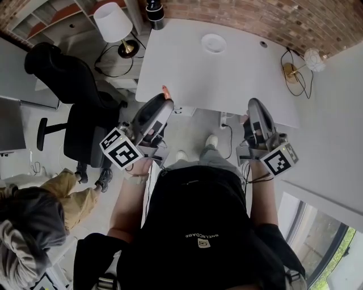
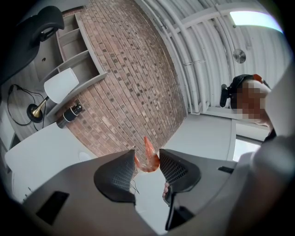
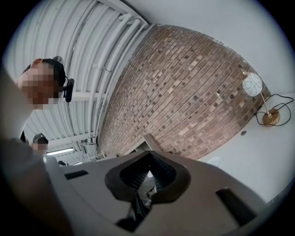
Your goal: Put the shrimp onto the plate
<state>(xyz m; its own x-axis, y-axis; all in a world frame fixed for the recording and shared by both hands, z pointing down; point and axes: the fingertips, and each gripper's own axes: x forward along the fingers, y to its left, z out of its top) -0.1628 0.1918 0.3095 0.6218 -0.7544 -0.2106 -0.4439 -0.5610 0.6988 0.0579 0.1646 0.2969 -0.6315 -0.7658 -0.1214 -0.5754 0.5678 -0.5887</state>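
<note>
A curled orange shrimp [image 2: 147, 156] is pinched between the dark ribbed pads of my left gripper [image 2: 147, 159], which is shut on it. In the head view that left gripper [image 1: 165, 97] hovers at the near left edge of the white table [image 1: 187, 79], the shrimp [image 1: 165, 90] showing at its tip. The small white plate [image 1: 214, 43] lies at the table's far side, well ahead of both grippers; it also shows as a faint disc, the plate [image 2: 84, 156] and plate [image 3: 215, 161]. My right gripper [image 1: 253, 104] is shut with nothing in it [image 3: 148, 156], over the near right edge.
A black office chair [image 1: 68, 85] stands left of the table, and a lamp with a white shade [image 1: 112, 22] sits behind it. A gold-based lamp [image 1: 295, 71] with cable is at the table's right end. A dark cylinder [image 1: 155, 14] stands at the far left corner. A person [image 1: 34, 221] crouches lower left.
</note>
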